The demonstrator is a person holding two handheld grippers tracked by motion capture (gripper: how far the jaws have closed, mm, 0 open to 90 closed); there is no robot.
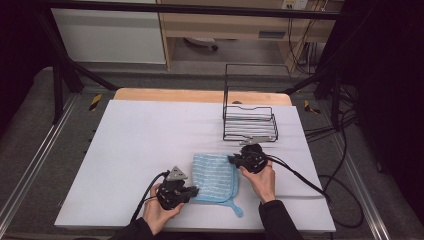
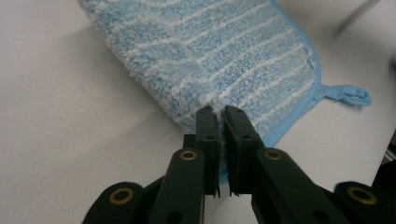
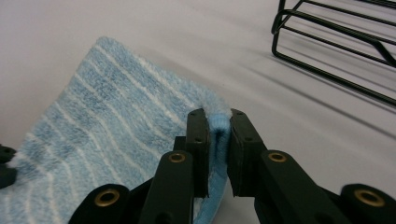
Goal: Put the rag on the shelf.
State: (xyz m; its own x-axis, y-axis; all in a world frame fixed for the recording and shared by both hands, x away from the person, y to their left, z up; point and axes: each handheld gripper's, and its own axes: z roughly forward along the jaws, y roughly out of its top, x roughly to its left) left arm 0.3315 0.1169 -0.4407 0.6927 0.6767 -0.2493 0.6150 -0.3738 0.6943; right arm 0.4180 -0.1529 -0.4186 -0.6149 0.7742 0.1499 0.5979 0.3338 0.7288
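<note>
Cloth [image 1: 215,176] of blue terry with thin white stripes lies folded on the desk [image 1: 140,145], toward its near edge and a little right of the middle, with a small hanging loop [image 1: 238,208] trailing from its near right corner.

At its left near corner the left gripper [image 1: 194,190] has its jaws almost together, pinched on the folded edge; in the left gripper view the fluffy pile [image 2: 219,100] bulges just past the black tips. At the far right corner the right gripper [image 1: 231,160] is clamped the same way, and in the right gripper view a fold of the fabric [image 3: 217,126] stands squeezed between its jaws. Beyond it, near the far right corner of the desk, sits a black wire rack [image 1: 250,122], apart from the cloth.

By its look the cloth is light, soft and limp: it should sag and drape between the two grips rather than hold any shape, and nothing in it can break. The pile gives good purchase, so slipping seems unlikely if both layers are caught. Corners and the bound edge look like the best holds; the loop is a thin alternative.
</note>
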